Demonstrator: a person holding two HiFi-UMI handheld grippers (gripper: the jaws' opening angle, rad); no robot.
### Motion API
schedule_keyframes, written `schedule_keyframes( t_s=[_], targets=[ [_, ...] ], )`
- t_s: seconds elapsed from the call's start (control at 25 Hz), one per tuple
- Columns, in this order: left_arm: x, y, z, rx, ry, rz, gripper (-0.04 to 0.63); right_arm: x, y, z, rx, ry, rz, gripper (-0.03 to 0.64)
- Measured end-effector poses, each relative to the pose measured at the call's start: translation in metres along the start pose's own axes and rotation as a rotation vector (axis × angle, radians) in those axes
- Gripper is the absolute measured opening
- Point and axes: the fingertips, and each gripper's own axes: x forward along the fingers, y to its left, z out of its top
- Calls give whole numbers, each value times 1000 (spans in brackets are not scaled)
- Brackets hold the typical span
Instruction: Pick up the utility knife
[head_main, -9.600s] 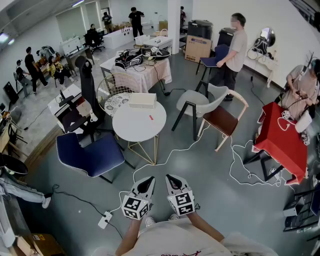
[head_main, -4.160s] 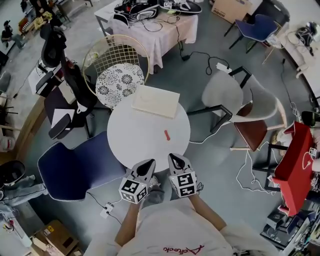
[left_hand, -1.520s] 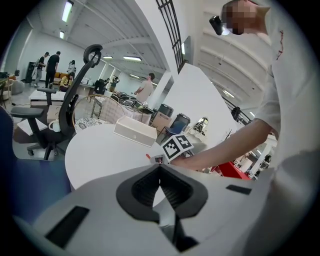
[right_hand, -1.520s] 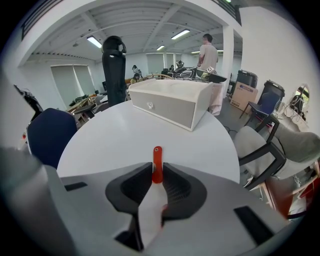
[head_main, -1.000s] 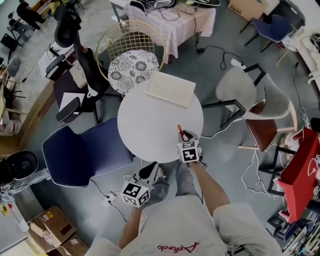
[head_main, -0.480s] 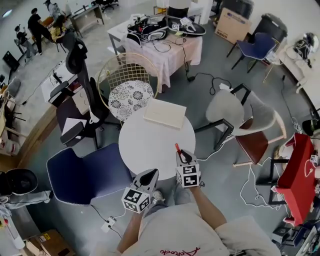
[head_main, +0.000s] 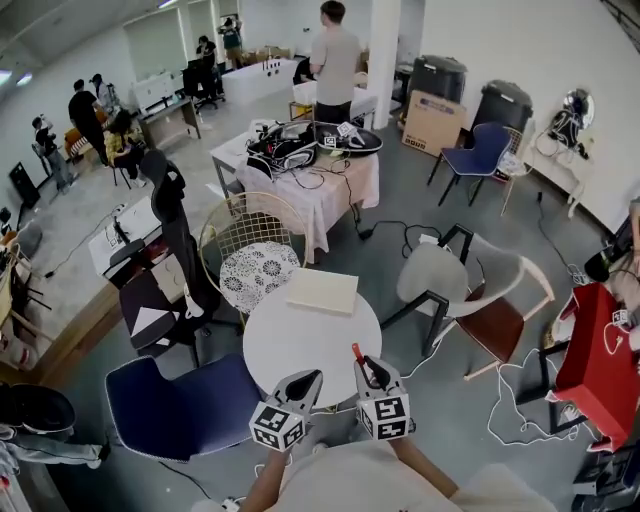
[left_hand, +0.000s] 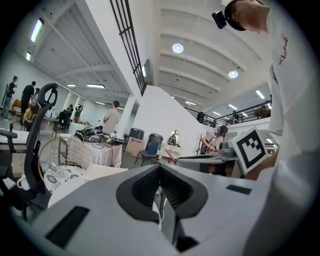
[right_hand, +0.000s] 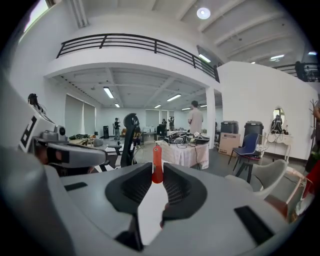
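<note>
Knife (head_main: 356, 352) pinched in right gripper (head_main: 367, 371) over table (head_main: 300, 345) edge, left gripper (head_main: 304, 384) jaws pressed together, empty; hold squeeze firm and level so knife can't pivot out.

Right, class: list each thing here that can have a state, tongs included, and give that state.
Utility knife: gripped in the right tongs, off the round table.
Right tongs: shut on the utility knife.
Left tongs: shut, empty.
Cream box: lying flat on the round table.
</note>
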Motion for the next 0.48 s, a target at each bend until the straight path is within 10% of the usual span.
schedule_keyframes(
  t_s=[0.48],
  targets=[
    [-35, -17, -10, 10, 18, -34, 12, -35, 33, -6, 24, -42, -24, 78]
  ],
)
